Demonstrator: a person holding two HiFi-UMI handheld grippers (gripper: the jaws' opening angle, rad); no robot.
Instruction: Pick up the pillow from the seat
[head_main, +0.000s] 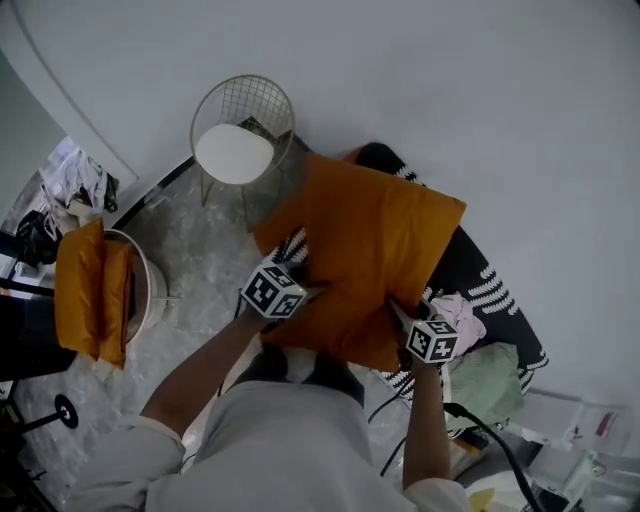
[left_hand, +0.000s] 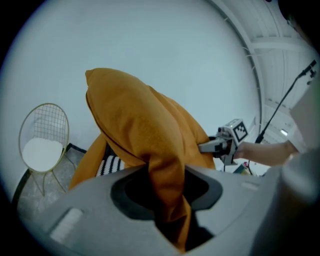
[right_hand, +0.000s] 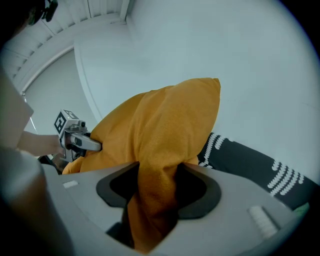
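An orange pillow (head_main: 365, 260) hangs in the air in front of me, lifted above a black seat with white stripes (head_main: 480, 275). My left gripper (head_main: 300, 290) is shut on the pillow's near left edge, and the orange cloth (left_hand: 167, 200) is bunched between its jaws. My right gripper (head_main: 405, 330) is shut on the near right edge, with a fold of pillow (right_hand: 152, 200) pinched in its jaws. Each gripper view shows the other gripper (left_hand: 220, 146) (right_hand: 82, 142) across the pillow.
A gold wire chair with a white seat pad (head_main: 240, 140) stands at the back left by the wall. Two more orange cushions (head_main: 90, 290) lie on a round seat at the left. Clothes (head_main: 480, 370) and a cable (head_main: 500, 445) are at the right.
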